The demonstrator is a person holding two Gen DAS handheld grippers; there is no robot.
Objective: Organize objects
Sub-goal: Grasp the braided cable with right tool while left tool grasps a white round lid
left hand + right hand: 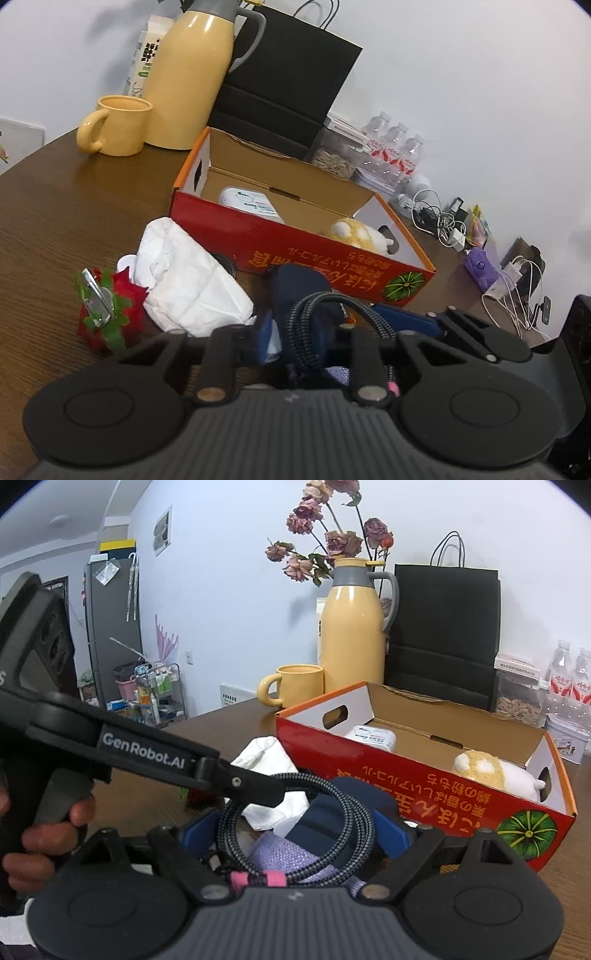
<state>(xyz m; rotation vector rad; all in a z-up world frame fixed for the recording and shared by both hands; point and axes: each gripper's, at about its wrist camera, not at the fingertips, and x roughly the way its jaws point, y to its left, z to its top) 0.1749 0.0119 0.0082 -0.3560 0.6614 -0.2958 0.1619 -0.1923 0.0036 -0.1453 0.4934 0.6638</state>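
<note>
Left gripper [266,794]: black, entering from 9 o'clock in the right-wrist view, held by a person's hand [40,834]. Its jaws are clamped on the grey braided cable coil [295,808].
Right gripper [295,827]: blue fingers [391,829] wide apart, straddling the coil.
Task's thing: the coil lies on the dark brown wooden table [55,221], at 6 o'clock of the red-and-orange cardboard carton [332,254].
Left-wrist view only: a red felt strawberry with metal clip [103,314] at 9 o'clock of the coil, and a tangle of white chargers [447,225] at 2 o'clock.
Right-wrist view only: a grey tall cabinet [114,620] at 10 o'clock, dried pink roses [325,535] at 12 o'clock, a lilac knitted piece [291,853] under the coil, and a pink cable tie [273,880].
Both views: a white crumpled cloth [188,280], a yellow ceramic mug [118,125], a yellow jug with grey lid [188,77] and a black paper bag [284,74]. Inside the carton are a white pack [247,201] and a yellow-white plush toy [354,232].
Writing: "GenRobot.AI" on the left gripper. The carton carries upside-down Japanese print and a green pumpkin picture [526,829].
</note>
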